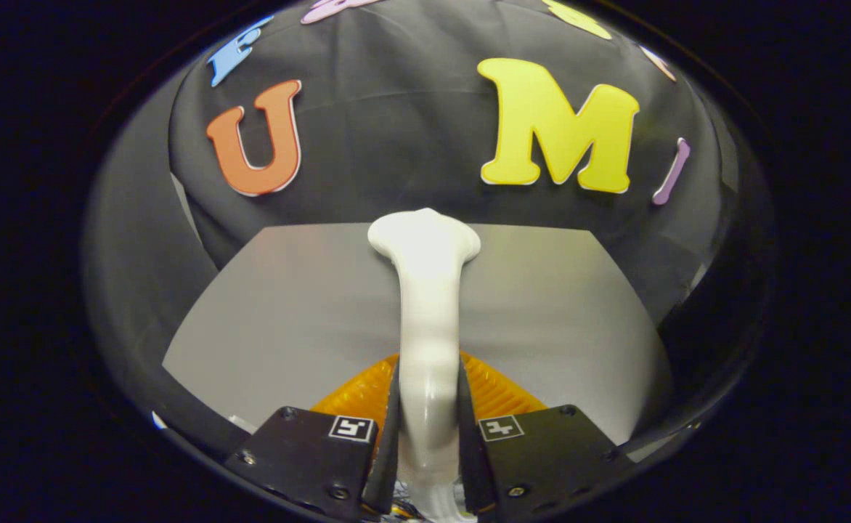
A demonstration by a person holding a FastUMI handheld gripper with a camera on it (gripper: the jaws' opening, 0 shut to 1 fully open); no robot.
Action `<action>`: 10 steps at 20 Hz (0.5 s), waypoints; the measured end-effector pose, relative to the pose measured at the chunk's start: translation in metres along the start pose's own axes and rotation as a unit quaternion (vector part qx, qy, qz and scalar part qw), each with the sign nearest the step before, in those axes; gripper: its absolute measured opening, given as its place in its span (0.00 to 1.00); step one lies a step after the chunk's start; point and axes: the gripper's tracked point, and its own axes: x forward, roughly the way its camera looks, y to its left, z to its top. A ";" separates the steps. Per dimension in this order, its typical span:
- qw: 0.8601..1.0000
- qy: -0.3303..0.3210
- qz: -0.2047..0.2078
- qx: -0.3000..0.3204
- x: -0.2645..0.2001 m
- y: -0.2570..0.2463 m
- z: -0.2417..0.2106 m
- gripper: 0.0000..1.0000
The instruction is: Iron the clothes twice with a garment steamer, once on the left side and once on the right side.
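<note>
The tool (429, 421) gripped the white garment steamer (429, 319) by its handle, both fingers pressing it, head raised over the grey bench (287, 319). Judged step: carrying toward the clothes; next, locate the garment's left side.

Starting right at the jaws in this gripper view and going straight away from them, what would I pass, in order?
Gripper, its jaws shut on the white steamer handle → steamer head at the far end of the handle → far edge of the grey table → black cloth wall.
</note>
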 end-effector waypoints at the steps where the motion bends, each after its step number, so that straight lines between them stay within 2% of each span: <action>1: 1.000 0.012 0.000 0.000 0.000 0.000 0.001 0.39; 5: 0.999 0.024 0.018 0.015 0.001 0.002 0.004 0.38; 10: 0.997 0.006 0.072 0.039 -0.008 0.004 0.009 0.31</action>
